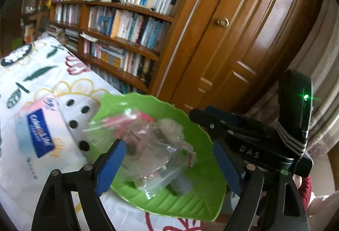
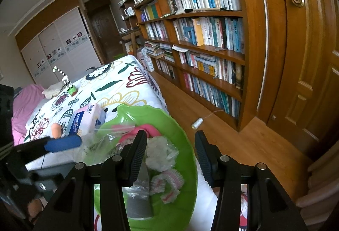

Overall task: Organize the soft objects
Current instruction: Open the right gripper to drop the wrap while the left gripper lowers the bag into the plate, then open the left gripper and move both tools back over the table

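A green leaf-shaped tray (image 1: 190,203) (image 2: 184,135) lies on the floral bed cover. In it are crumpled clear zip bags (image 1: 152,152), white plastic wads (image 2: 161,154), a pink-and-white ruffled piece (image 2: 167,184) and a pink item (image 2: 148,129). My left gripper (image 1: 169,144) stands open over the tray; the clear bags lie loose between its blue pads (image 1: 110,167). One blue finger of it (image 2: 63,144) also shows in the right wrist view. My right gripper (image 2: 170,134) (image 1: 200,111) straddles the tray's right rim, jaws apart and pressing on nothing.
A pink-and-blue tissue pack (image 1: 40,131) (image 2: 84,118) lies left of the tray. A striped toy (image 2: 67,84) and pink bedding (image 2: 23,108) sit farther up the bed. Bookshelves (image 2: 201,40) and a wooden door (image 1: 254,29) stand to the right. A thread spool (image 2: 197,124) is on the floor.
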A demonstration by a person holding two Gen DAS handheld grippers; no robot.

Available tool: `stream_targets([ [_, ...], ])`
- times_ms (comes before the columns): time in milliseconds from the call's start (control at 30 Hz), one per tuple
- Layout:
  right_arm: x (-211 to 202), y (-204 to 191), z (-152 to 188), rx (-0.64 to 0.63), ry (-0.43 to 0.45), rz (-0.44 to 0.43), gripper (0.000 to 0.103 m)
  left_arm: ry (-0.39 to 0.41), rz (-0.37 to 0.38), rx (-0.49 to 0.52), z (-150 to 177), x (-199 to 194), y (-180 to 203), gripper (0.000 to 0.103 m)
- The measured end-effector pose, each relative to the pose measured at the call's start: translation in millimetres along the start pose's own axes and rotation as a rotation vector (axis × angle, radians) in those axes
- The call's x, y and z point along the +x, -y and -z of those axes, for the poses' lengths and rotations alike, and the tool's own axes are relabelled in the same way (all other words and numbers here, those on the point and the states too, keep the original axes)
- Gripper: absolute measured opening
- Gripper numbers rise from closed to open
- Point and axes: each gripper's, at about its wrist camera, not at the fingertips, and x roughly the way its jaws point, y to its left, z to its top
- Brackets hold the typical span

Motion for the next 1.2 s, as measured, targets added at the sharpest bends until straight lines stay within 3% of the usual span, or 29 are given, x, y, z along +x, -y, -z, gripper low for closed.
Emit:
stream_targets([
  [467, -0.5, 1.8, -0.6, 0.000, 0.000, -0.001, 0.049, -0.120, 0.058, -0.048, 9.9, 31.3, -3.4, 0.088],
  [767, -1.5, 5.2, -3.4, -0.003, 0.004, 0.016, 0.049, -0.093, 0.086, -0.041, 10.5, 20.6, 2.0, 0.095],
  [1200, -1.2, 9.2, -11.0, -0.010, 0.012, 0.029, 0.049, -0.042, 0.054, -0.014, 9.6, 0.3, 6.4, 0.096],
])
